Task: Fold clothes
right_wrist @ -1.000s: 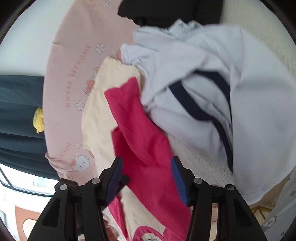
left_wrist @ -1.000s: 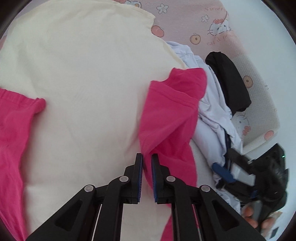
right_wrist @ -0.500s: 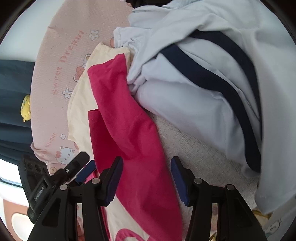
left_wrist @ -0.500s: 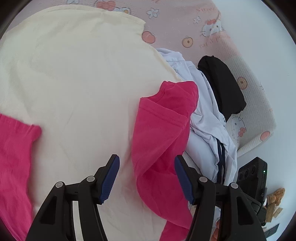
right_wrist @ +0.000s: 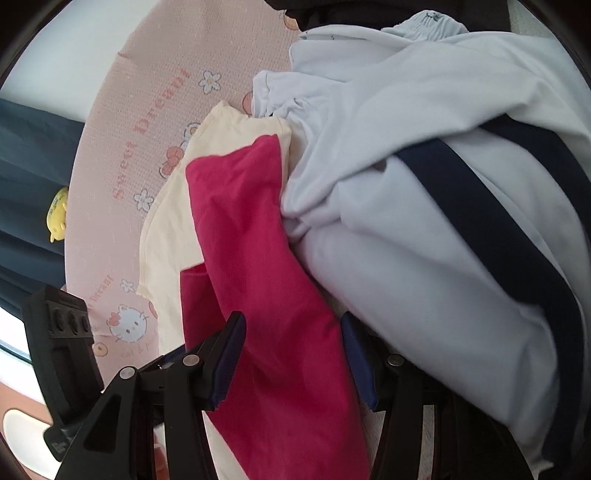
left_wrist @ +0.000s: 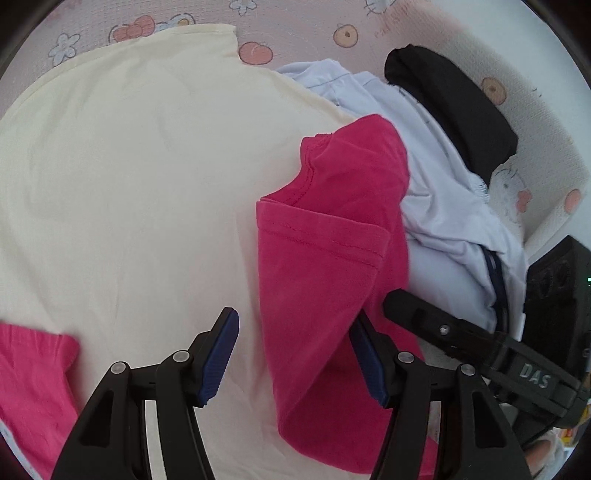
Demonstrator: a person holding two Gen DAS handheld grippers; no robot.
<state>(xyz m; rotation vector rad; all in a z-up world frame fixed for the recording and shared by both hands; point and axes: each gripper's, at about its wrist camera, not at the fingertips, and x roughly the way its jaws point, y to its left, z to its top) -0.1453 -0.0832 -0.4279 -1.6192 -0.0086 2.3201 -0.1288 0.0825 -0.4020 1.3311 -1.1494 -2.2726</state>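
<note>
Cream shirt with pink sleeves lies spread flat on the pink printed blanket, body smooth. The folded-in pink sleeve lies over the shirt's edge at 3 o'clock from the body's middle, in the left wrist view; its hem runs crosswise and the cloth is bunched near the shoulder. The other pink sleeve sits at 8 o'clock, apparently not yet folded.

Progress, as judged: one sleeve turned inward, roughly; body not yet folded. The second sleeve and the lengthwise and crosswise folds are left. Early stage for this garment.

Left gripper: jaws apart, having opened within the last second. The folded sleeve lies below and between them and no pad presses on it. Released, by the look of it.

Right gripper: jaws apart, straddling the lower run of the same sleeve with clear gaps on both sides; no grip.

Outward: a crumpled white garment with navy stripes is heaped at 3 o'clock from the sleeve, touching it and possibly overlapping the shirt's edge. A black garment lies at 1 o'clock, beyond the white one. Both appear unfolded, so most of the pile remains.

Risk noted: the white heap crowds the fold line on that side.
</note>
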